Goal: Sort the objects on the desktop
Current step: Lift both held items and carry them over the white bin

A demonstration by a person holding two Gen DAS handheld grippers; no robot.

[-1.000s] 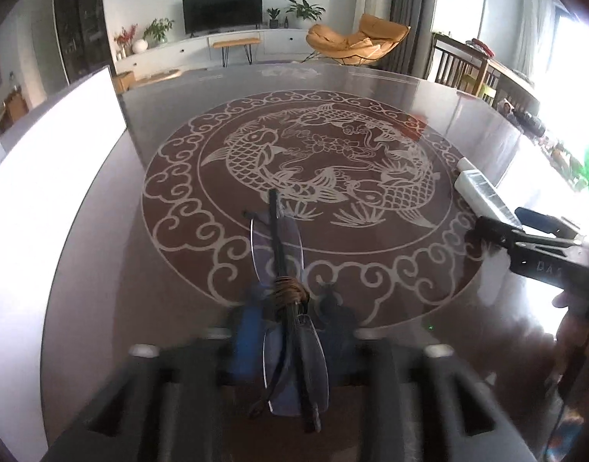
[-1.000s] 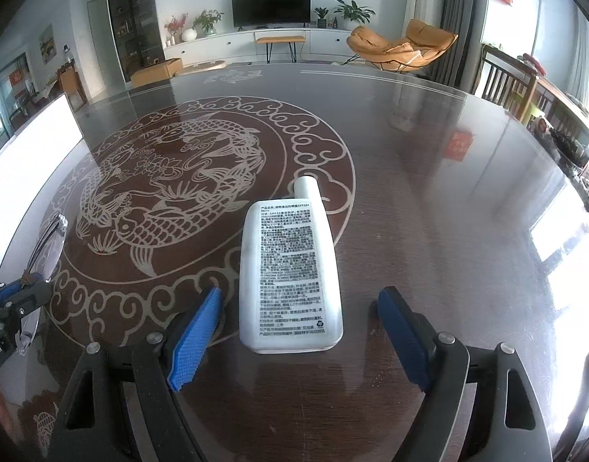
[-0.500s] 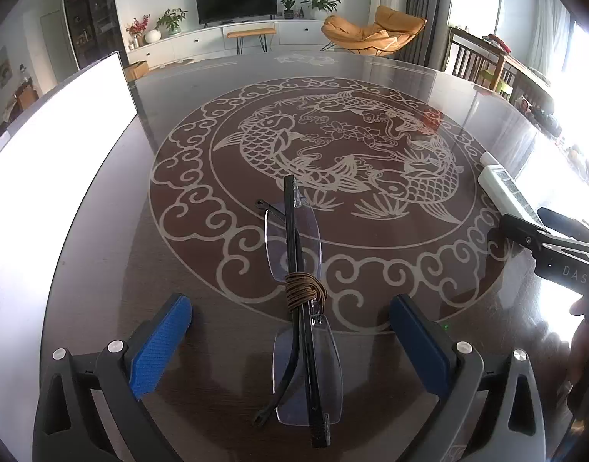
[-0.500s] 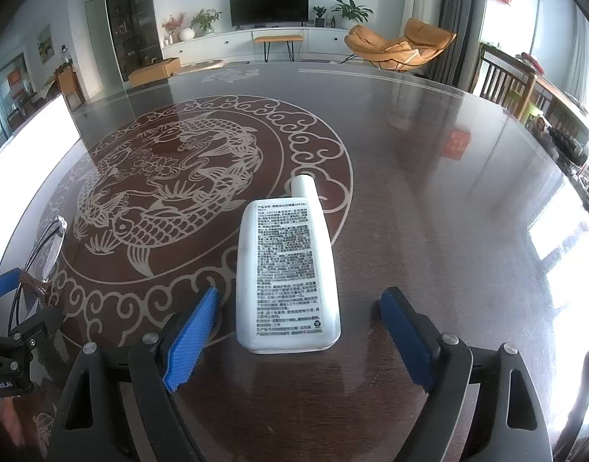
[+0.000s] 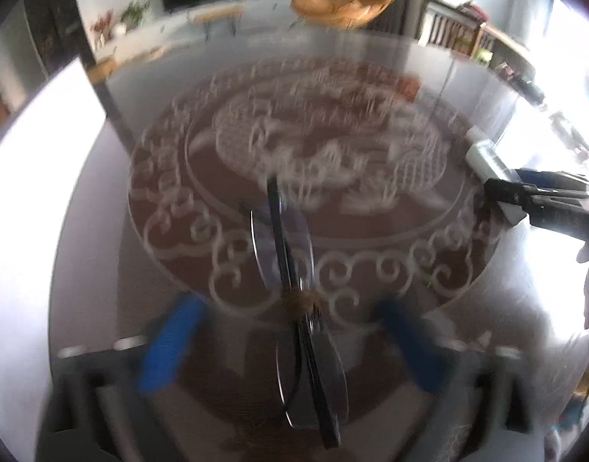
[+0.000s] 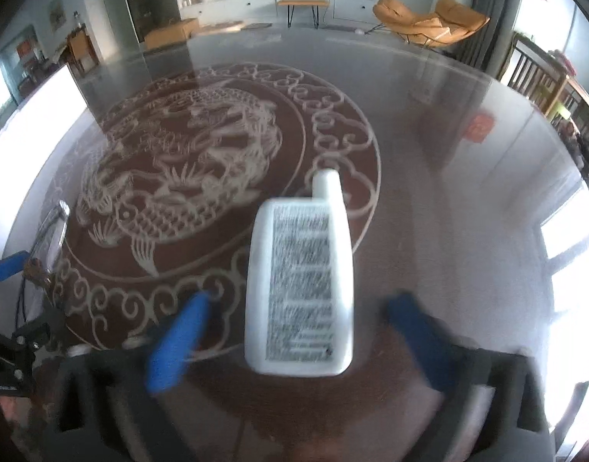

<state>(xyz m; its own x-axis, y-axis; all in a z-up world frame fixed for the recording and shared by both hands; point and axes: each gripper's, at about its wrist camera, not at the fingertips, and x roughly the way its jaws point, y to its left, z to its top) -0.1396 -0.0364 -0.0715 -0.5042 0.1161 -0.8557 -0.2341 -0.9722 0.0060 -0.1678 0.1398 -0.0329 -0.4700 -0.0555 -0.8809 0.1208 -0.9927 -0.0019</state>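
Folded rimless glasses with a brown cord around the bridge lie on the dark patterned table, between the fingers of my left gripper, which is open and blurred by motion. A white flat bottle with a printed label lies on the table between the fingers of my right gripper, also open. The bottle also shows at the right in the left wrist view, with the right gripper around it. The glasses and the left gripper show at the left edge in the right wrist view.
The table carries a round fish and cloud pattern. A bright white panel runs along the table's left side. Behind the table stand an orange armchair and a TV cabinet.
One second ago my left gripper was shut on the glasses; it opened and left them lying on the table. Both views are now blurred by motion; both grippers have shifted slightly. The bottle stays put.
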